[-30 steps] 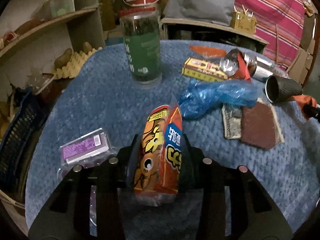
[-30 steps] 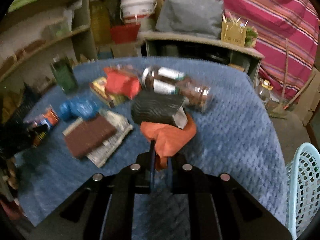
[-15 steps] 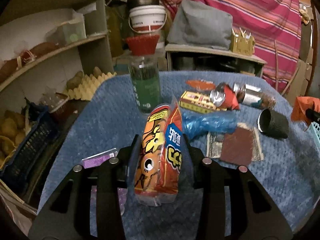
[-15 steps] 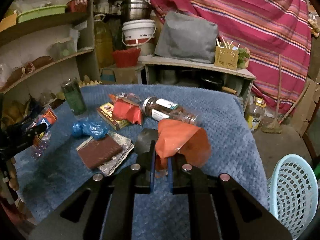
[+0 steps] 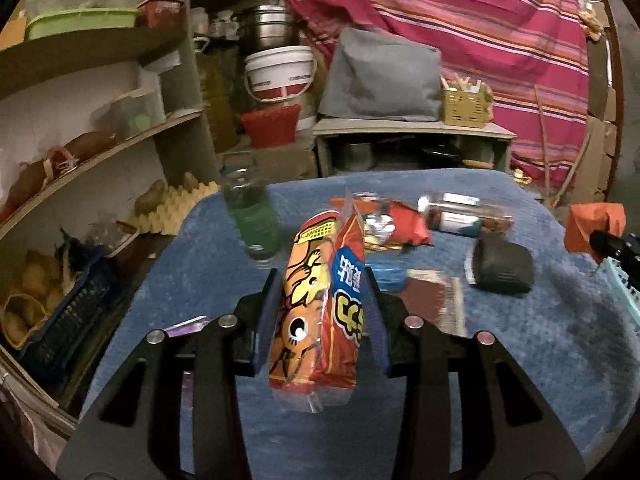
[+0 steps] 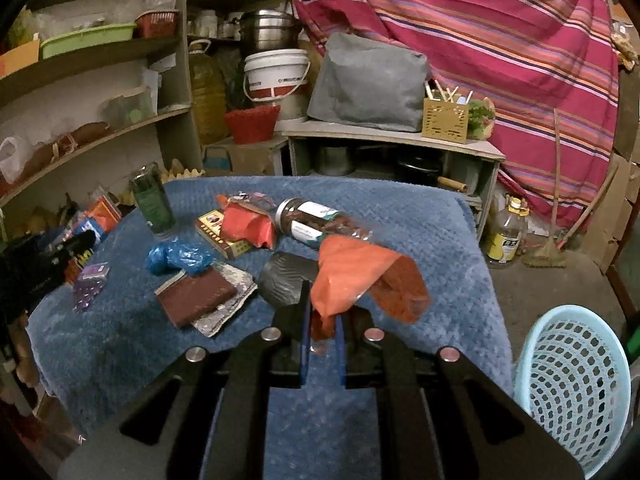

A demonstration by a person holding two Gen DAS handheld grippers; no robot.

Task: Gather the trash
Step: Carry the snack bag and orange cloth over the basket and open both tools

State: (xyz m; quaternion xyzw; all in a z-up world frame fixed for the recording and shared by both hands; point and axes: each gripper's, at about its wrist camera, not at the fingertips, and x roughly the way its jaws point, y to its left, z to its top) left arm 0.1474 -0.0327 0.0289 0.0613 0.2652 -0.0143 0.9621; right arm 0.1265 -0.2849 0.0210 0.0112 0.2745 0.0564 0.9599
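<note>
**With both jaws loaded, clutter is spread across the counter**

While I look along the left gripper [image 5: 320, 312], its jaws are clamped on an orange snack packet [image 5: 320, 304], which stands upright between them above the blue-covered counter [image 5: 520, 360]. My right gripper [image 6: 322, 340] has its jaws pinched tight on an orange plastic bag [image 6: 360, 276], which flops up and to the right of the fingers.

Ahead of the right gripper, a black cup [image 6: 284, 280] lies on its side just behind the held bag. Beyond it, a clear jar [image 6: 320, 224] lies tipped over beside a red wrapper [image 6: 248, 224] that rests on a yellow box [image 6: 218, 232]. Further left I see a crumpled blue bag [image 6: 176, 258], a brown pad [image 6: 196, 296] on a foil sheet [image 6: 228, 308], and a green bottle [image 6: 154, 204] standing upright near the far edge. A small purple packet [image 6: 90, 284] sits near the left edge.

A pale blue basket [image 6: 572, 384] stands on the floor off the counter's right side, well clear of the litter. Shelves [image 6: 92, 148] crowd the left wall.
</note>
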